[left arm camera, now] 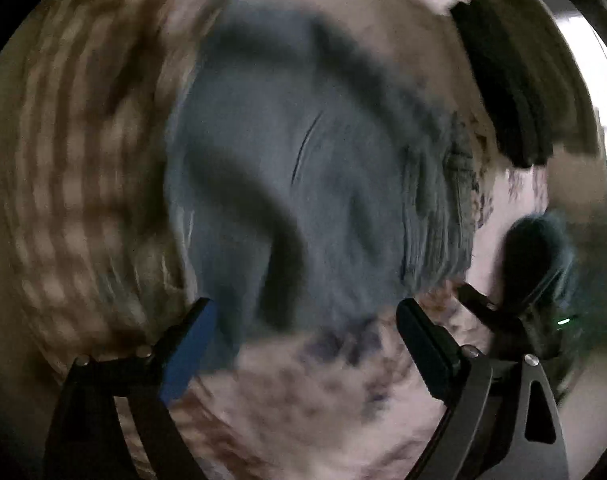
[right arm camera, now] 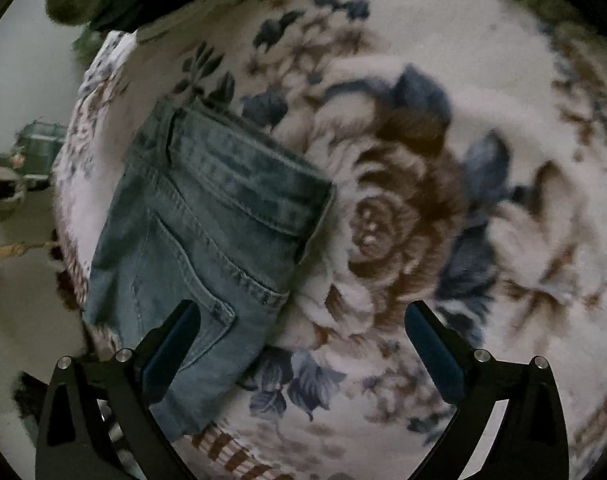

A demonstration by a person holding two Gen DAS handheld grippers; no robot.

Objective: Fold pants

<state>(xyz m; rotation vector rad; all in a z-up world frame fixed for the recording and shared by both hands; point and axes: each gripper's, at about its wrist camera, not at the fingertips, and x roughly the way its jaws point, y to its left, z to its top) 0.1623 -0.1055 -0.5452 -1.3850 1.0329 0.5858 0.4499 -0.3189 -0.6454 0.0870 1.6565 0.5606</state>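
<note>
Right wrist alone shows folded jeans [right arm camera: 207,240] sharply, pocket visible.

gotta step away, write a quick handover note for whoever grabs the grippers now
Left gripper: open, holding nothing, above the jeans; its view is motion-blurred.
Right gripper: open, holding nothing, near the jeans' lower edge.
Jeans lie in a compact folded bundle on the floral blanket, waistband and back pocket up.
Done: folding looks largely finished.
Left: probably only check and tidy; hidden layers cannot be judged.
</note>
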